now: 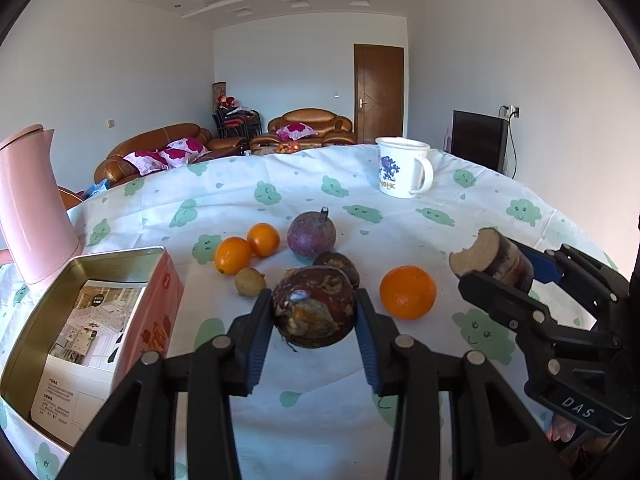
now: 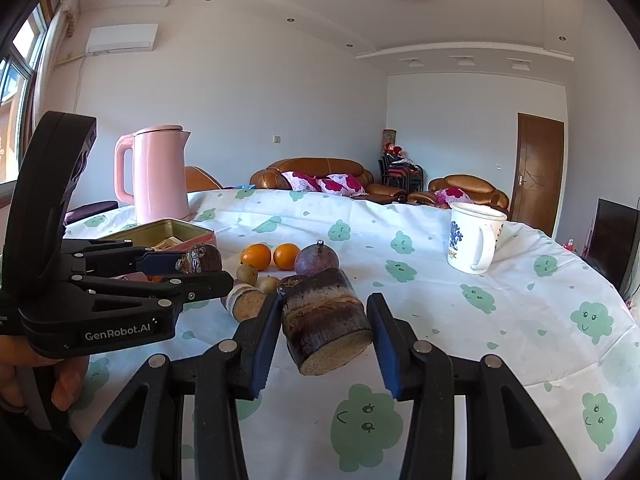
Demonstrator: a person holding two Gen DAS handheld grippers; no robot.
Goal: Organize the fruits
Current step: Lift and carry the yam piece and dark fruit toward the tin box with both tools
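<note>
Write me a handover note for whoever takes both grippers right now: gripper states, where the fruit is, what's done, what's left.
Left gripper: shut on a dark round fruit, held above the cloth.
Right gripper: shut on a cut cane piece, also lifted.
On the tablecloth: three oranges, a purple fruit, small brown fruits, another cane piece.
Open tin, front left: holds only a printed card, no fruit visible.
Done: two items picked up.
Left: probably place both, then gather the rest.
</note>
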